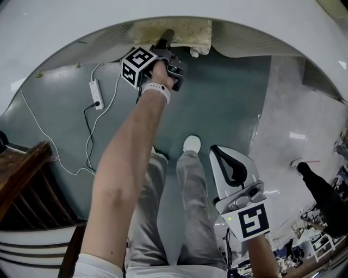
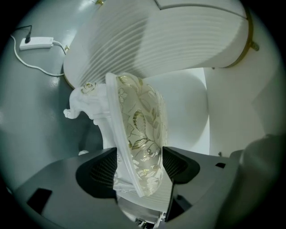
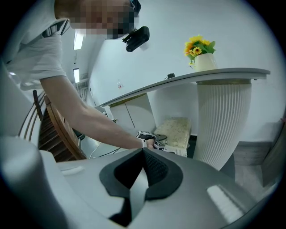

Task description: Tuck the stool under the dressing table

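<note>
Floor (image 1: pixel 228 108) of dull grey-green runs under the white dressing table (image 1: pixel 174 11), and on my right it gives way to a paler, glossy surface (image 1: pixel 293 125). The stool (image 1: pixel 185 32) stands in the table's knee space, just beside the fluted pedestal (image 3: pixel 223 120); from the head view the curved top covers all but its near edge. My left gripper (image 2: pixel 138 167) is clamped on that edge, one pad on the white carved frame and the other on the cream-and-gold cushion. My right gripper (image 3: pixel 144 156) hangs back by my leg with its jaws pressed together and nothing in them. A power strip (image 1: pixel 96 93) and its white cable (image 1: pixel 38 127) lie on the floor to the left, near a dark wooden chair (image 1: pixel 27 179) that the frame cuts off. A vase of yellow flowers (image 3: pixel 199 47) sits on the tabletop. I can see only one carved corner (image 2: pixel 87 100) of the stool's frame; its legs are hidden from me. The clutter (image 1: pixel 321 239) at the lower right of the head view is too small for me to make out.
</note>
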Demonstrator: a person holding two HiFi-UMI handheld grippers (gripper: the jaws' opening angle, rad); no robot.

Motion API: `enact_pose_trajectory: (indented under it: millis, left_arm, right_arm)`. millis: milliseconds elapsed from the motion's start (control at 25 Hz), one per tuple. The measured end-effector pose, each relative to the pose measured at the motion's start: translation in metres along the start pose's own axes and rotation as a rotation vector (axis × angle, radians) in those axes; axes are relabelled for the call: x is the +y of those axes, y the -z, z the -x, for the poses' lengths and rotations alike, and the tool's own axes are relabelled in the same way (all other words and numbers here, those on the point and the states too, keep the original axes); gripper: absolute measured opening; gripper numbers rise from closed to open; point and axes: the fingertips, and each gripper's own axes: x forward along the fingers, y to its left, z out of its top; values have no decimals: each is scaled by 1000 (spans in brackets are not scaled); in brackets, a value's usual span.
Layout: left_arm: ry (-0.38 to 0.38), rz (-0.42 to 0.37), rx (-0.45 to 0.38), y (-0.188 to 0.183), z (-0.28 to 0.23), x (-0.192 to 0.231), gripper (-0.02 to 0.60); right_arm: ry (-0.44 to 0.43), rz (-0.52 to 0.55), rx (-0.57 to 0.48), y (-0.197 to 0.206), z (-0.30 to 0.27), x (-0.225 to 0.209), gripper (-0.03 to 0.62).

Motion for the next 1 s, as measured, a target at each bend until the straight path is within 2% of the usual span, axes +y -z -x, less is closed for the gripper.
enact_pose_trajectory:
  millis: [360, 640, 720, 840, 920, 1000]
  left_arm:
    - [-47, -119, 57, 16, 39, 5, 317]
    - [-105, -333, 137, 38, 77, 1, 175]
    - [-124, -419, 150, 41, 91, -7, 127]
    - [-178, -625, 189, 49, 112, -22, 43]
    - [-205, -763, 213, 53, 130, -32, 21]
    - [-206, -852, 228, 59, 147, -43, 13]
  right_arm:
    - [-7, 12, -4, -15, 13, 10, 11]
    - [-15, 32, -28, -29, 15, 18, 11]
    - [-13, 39, -34, -37, 21, 22, 11]
    - [-4, 46, -39, -47, 29, 26, 11]
    - [-1, 39, -51, -55, 35, 31, 11]
    - [2, 47, -58, -61, 44, 36, 11]
